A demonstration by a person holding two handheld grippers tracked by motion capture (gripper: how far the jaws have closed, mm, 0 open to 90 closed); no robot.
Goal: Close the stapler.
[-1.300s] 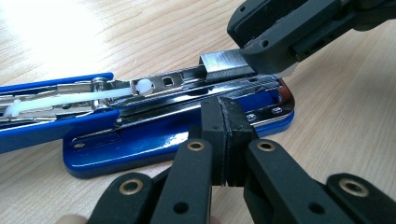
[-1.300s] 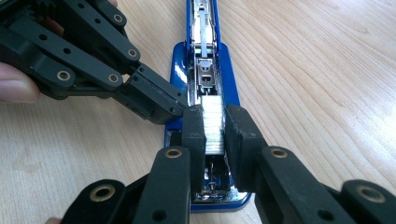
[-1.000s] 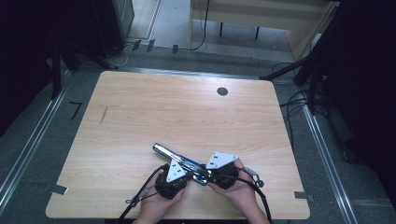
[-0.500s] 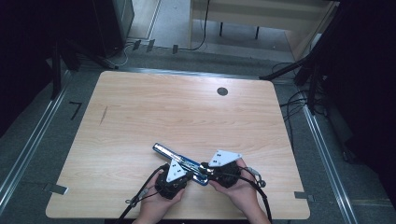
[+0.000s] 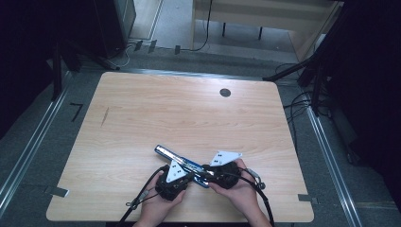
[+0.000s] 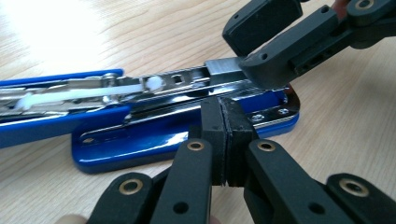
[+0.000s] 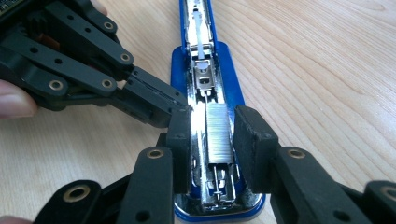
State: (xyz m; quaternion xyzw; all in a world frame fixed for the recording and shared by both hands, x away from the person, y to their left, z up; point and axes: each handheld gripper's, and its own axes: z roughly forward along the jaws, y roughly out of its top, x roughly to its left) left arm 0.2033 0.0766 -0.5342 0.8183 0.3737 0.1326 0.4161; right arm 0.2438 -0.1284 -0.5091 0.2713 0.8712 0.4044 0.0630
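A blue stapler lies opened flat near the table's front edge, its chrome magazine facing up. A strip of staples sits in the magazine's near end and shows as a silver block in the left gripper view. My right gripper is open, its pads standing on either side of the strip and magazine. My left gripper is shut with nothing between its pads, its tip against the stapler's side just above the blue base. In the high view both grippers meet over the stapler's near end.
The wooden table has a dark round grommet at the back right and a small dark mark at the left. Cables and black stands lie on the floor beyond the right edge.
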